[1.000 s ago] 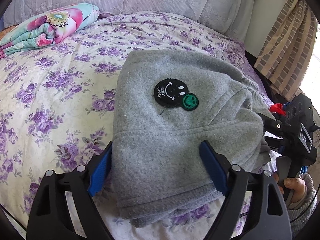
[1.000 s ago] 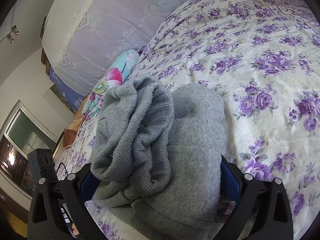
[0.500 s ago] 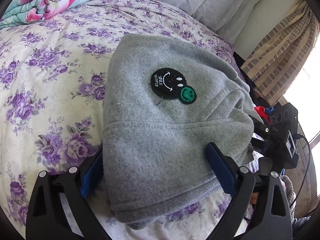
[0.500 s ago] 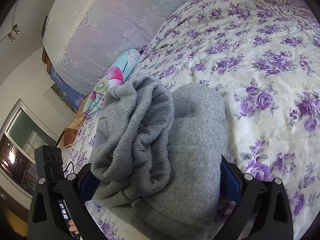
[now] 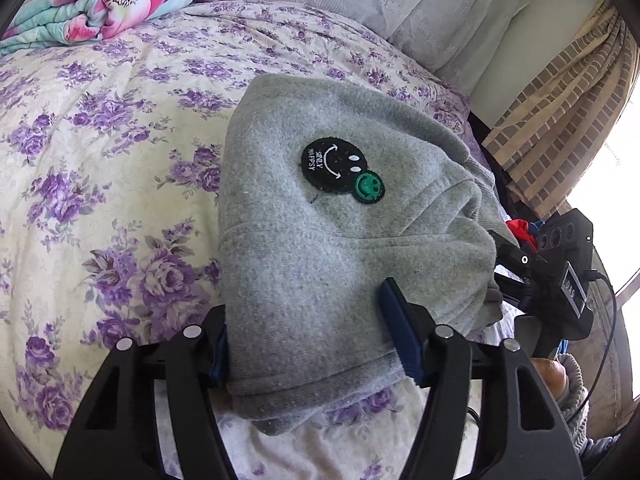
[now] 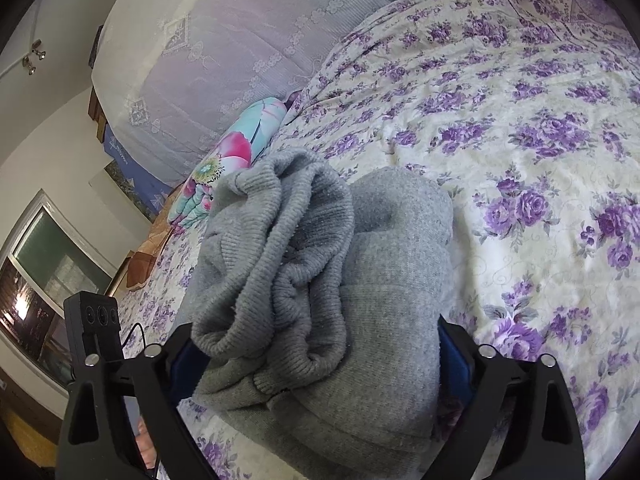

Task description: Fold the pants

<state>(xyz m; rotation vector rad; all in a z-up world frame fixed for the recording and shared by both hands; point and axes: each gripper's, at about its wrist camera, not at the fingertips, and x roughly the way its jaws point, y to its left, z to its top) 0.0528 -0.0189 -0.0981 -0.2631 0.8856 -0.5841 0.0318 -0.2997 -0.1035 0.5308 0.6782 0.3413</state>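
The grey fleece pants (image 5: 320, 248) lie folded in a thick bundle near the bed's edge, with a black and green smiley patch (image 5: 340, 168) on top. My left gripper (image 5: 308, 340) straddles one end of the bundle, its blue pads pressing the fabric on both sides. In the right wrist view the pants (image 6: 360, 300) show their ribbed waistband bunched on top. My right gripper (image 6: 320, 360) straddles the other end, its jaws wide around the bundle. The right gripper's body also shows in the left wrist view (image 5: 560, 280).
The bed has a cream cover with purple flowers (image 5: 100, 160). A folded floral quilt (image 5: 100, 4) lies at the head by lace-covered pillows (image 6: 240, 60). A checked curtain (image 5: 560, 120) hangs beyond the bed's side.
The left gripper's jaws have narrowed on the bundle over the last second and the view has shifted slightly. The right gripper and the pants have hardly moved.
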